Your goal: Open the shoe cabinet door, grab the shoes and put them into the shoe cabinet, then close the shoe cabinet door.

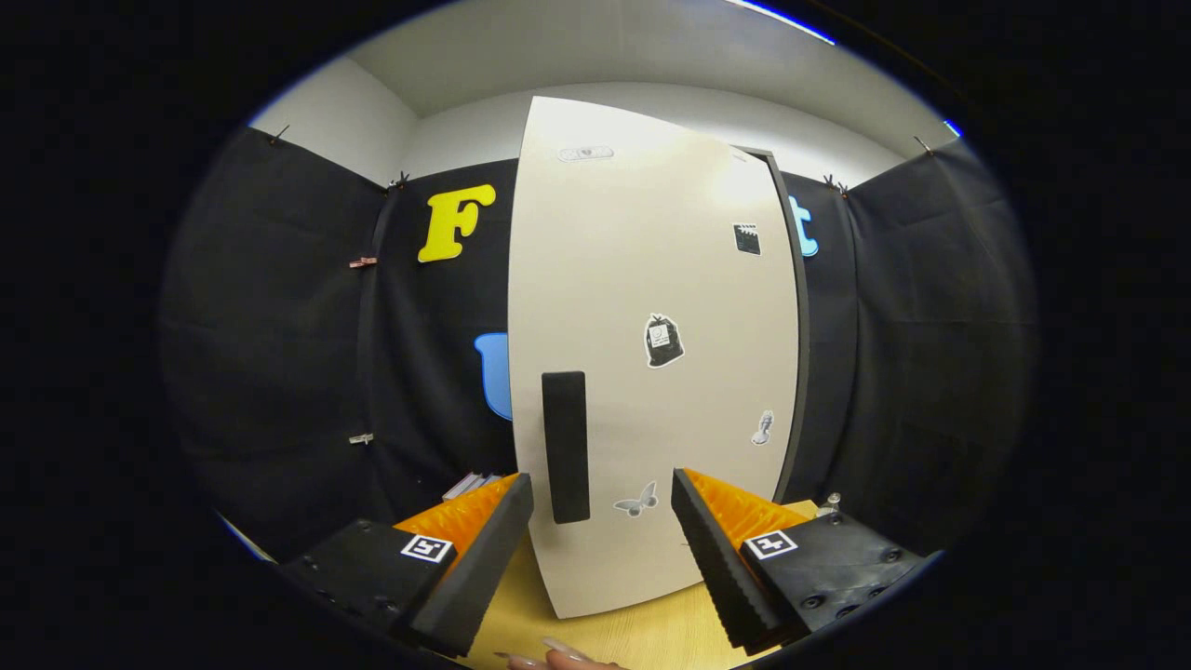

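Cabinet door (651,372) looks shut, handle (566,447) ahead of your hand-held gripper (603,530), fingers spread, empty; start or end, can't tell.

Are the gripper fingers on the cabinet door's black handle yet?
Apart. In the gripper view the open gripper frames the black handle on the cabinet door, with pale door showing between the handle and each finger; neither presses on it.

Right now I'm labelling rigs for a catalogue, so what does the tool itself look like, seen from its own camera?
The tool has two wedge-shaped fingers with ridged inner faces, standing apart. Each sits on a black block fixed with screws and carries a small square black-and-white marker. Long pale fingernails of a hand show below them.
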The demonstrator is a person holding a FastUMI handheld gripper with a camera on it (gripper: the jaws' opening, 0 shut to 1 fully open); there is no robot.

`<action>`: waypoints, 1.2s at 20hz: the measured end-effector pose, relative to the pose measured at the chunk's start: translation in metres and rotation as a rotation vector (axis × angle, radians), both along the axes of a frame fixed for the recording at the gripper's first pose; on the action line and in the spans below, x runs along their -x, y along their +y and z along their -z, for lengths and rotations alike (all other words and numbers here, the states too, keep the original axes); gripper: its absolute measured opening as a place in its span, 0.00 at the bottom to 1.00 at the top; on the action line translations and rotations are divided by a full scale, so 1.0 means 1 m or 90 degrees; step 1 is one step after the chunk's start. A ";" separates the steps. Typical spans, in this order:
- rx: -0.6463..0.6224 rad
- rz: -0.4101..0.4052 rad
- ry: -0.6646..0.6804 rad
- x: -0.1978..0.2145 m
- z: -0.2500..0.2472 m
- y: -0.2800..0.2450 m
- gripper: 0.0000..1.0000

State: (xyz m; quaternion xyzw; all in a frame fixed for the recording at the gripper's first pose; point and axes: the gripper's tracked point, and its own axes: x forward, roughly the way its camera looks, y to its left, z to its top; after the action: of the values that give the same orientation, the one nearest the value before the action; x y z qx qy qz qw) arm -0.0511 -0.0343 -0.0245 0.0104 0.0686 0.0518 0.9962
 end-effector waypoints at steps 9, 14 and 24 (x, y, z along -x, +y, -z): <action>0.006 0.010 0.012 0.004 0.003 -0.009 0.98; 0.015 0.013 0.011 0.002 0.002 -0.010 0.98; 0.024 0.016 0.017 -0.001 0.003 -0.010 0.98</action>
State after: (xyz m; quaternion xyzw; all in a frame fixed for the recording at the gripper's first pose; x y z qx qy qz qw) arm -0.0506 -0.0443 -0.0275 -0.0065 0.0825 0.0379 0.9958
